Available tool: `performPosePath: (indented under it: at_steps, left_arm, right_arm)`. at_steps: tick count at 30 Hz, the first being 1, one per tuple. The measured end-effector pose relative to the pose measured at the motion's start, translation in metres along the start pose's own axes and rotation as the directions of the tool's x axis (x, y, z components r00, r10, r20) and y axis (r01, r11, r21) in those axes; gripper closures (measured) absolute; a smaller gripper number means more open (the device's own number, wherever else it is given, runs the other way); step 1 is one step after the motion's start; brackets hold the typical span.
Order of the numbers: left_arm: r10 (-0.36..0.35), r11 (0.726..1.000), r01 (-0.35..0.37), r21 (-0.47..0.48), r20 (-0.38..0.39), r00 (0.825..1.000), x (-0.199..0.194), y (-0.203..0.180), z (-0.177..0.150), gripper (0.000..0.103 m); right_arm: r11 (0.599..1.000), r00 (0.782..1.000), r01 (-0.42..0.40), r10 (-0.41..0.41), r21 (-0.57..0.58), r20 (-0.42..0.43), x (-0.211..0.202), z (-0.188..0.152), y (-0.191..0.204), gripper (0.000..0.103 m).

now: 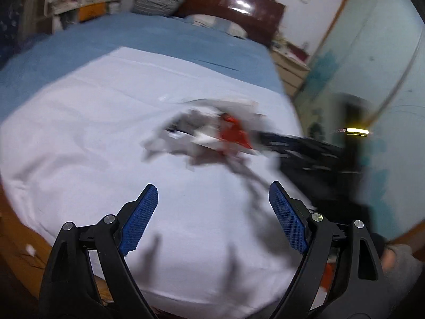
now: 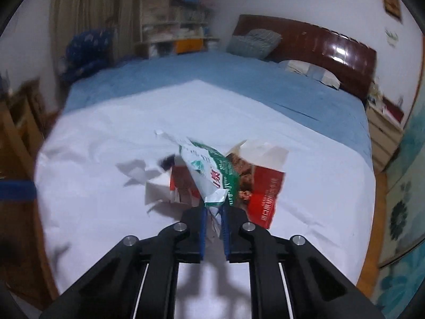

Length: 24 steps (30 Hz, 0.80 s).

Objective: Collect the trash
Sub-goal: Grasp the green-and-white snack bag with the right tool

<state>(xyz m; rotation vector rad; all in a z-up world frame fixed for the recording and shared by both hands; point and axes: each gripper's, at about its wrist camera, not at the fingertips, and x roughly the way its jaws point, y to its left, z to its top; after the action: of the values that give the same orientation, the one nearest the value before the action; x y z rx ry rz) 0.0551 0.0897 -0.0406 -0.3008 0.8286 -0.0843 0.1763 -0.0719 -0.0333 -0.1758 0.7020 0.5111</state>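
Right gripper (image 2: 213, 214) sits nearest the lens in the right wrist view, jaws pinched tight on the bottom edge of a green-and-white plastic wrapper (image 2: 209, 174). Wrapper sticks up toward 12 o'clock from the pads. Behind it lies the rest of the trash: torn red carton (image 2: 265, 194) at about 2 o'clock of the wrapper, crumpled white paper (image 2: 138, 172) at 9 o'clock, all on the white sheet (image 2: 106, 212) over the blue bedcover (image 2: 239, 85).

Left gripper (image 1: 213, 212) spread wide, nothing between the pads, hanging over the white sheet. Same trash pile shows blurred at 12–1 o'clock of it, near but not touching.

Step, as judged: pickup of the first piece, grip made. Next: lift the wrapper clear without dragging the carton, carry it to a bin. No bin visible in either view, so the drop-off spot cannot be told. Left gripper is free for the carton.
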Motion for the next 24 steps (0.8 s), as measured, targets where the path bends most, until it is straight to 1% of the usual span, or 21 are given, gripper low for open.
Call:
performPosePath:
  at_steps: [1, 2, 3, 4, 5, 7, 8, 10, 12, 14, 15, 16, 17, 20, 22, 24]
  left_arm:
    - [-0.006, 0.999, 0.006, -0.033, 0.003, 1.000, 0.002, 0.011, 0.002, 0.018]
    - [-0.030, 0.995, 0.031, -0.098, 0.006, 1.000, 0.008, 0.028, 0.005, 0.018]
    - [-0.033, 0.991, 0.033, -0.128, 0.002, 0.999, 0.011, 0.039, 0.006, 0.018]
    - [-0.022, 0.989, 0.021, -0.147, -0.004, 1.000, 0.017, 0.048, 0.008, 0.018]
    - [0.008, 0.986, -0.010, -0.168, -0.012, 1.000, 0.027, 0.059, 0.011, 0.018]
    - [0.030, 0.981, -0.032, -0.191, -0.013, 0.999, 0.042, 0.070, 0.017, 0.018]
    - [0.024, 0.977, -0.026, -0.213, -0.012, 1.000, 0.050, 0.076, 0.020, 0.018]
    - [-0.002, 0.969, -0.001, -0.247, -0.012, 1.000, 0.063, 0.081, 0.024, 0.018]
    - [-0.043, 0.955, 0.033, -0.296, -0.028, 0.999, 0.081, 0.087, 0.027, 0.018]
    - [-0.106, 0.930, 0.084, -0.359, -0.043, 0.993, 0.096, 0.090, 0.028, 0.018]
    - [-0.127, 0.919, 0.102, -0.382, -0.041, 0.991, 0.101, 0.091, 0.030, 0.018]
    - [-0.138, 0.911, 0.111, -0.396, -0.040, 0.990, 0.105, 0.090, 0.032, 0.018]
    - [-0.144, 0.904, 0.117, -0.411, -0.035, 0.989, 0.111, 0.089, 0.035, 0.018]
    - [-0.142, 0.880, 0.109, -0.463, -0.037, 0.989, 0.125, 0.089, 0.043, 0.018]
    - [-0.140, 0.873, 0.105, -0.475, -0.038, 0.989, 0.130, 0.085, 0.046, 0.018]
    - [-0.128, 0.863, 0.084, -0.498, -0.054, 0.990, 0.138, 0.086, 0.044, 0.019]
  right_arm:
    - [0.998, 0.999, -0.032, 0.031, 0.046, 0.016, -0.011, -0.001, -0.007, 0.095]
    - [0.993, 0.997, -0.066, 0.062, 0.094, 0.036, -0.025, -0.005, -0.013, 0.095]
    - [0.988, 0.996, -0.084, 0.079, 0.126, 0.047, -0.033, -0.008, -0.018, 0.095]
    - [0.977, 0.993, -0.114, 0.104, 0.181, 0.063, -0.047, -0.015, -0.023, 0.095]
    - [0.963, 0.990, -0.135, 0.122, 0.233, 0.070, -0.061, -0.025, -0.025, 0.095]
    - [0.932, 0.984, -0.175, 0.159, 0.318, 0.075, -0.082, -0.050, -0.028, 0.095]
    - [0.902, 0.979, -0.203, 0.189, 0.382, 0.074, -0.094, -0.068, -0.028, 0.095]
    - [0.883, 0.978, -0.208, 0.200, 0.421, 0.063, -0.112, -0.095, -0.017, 0.095]
    - [0.909, 0.975, -0.215, 0.219, 0.358, 0.029, -0.121, -0.112, 0.005, 0.095]
    - [0.942, 0.975, -0.213, 0.222, 0.257, -0.004, -0.121, -0.121, 0.029, 0.095]
    - [0.948, 0.974, -0.216, 0.225, 0.232, -0.016, -0.121, -0.122, 0.035, 0.095]
    - [0.952, 0.976, -0.211, 0.218, 0.221, -0.005, -0.124, -0.122, 0.039, 0.095]
    - [0.956, 0.979, -0.202, 0.206, 0.215, 0.004, -0.124, -0.121, 0.040, 0.095]
    - [0.949, 0.977, -0.201, 0.211, 0.243, -0.015, -0.113, -0.122, 0.036, 0.095]
    - [0.946, 0.976, -0.204, 0.215, 0.250, -0.019, -0.114, -0.123, 0.032, 0.095]
    - [0.945, 0.976, -0.202, 0.216, 0.258, -0.026, -0.112, -0.124, 0.032, 0.095]
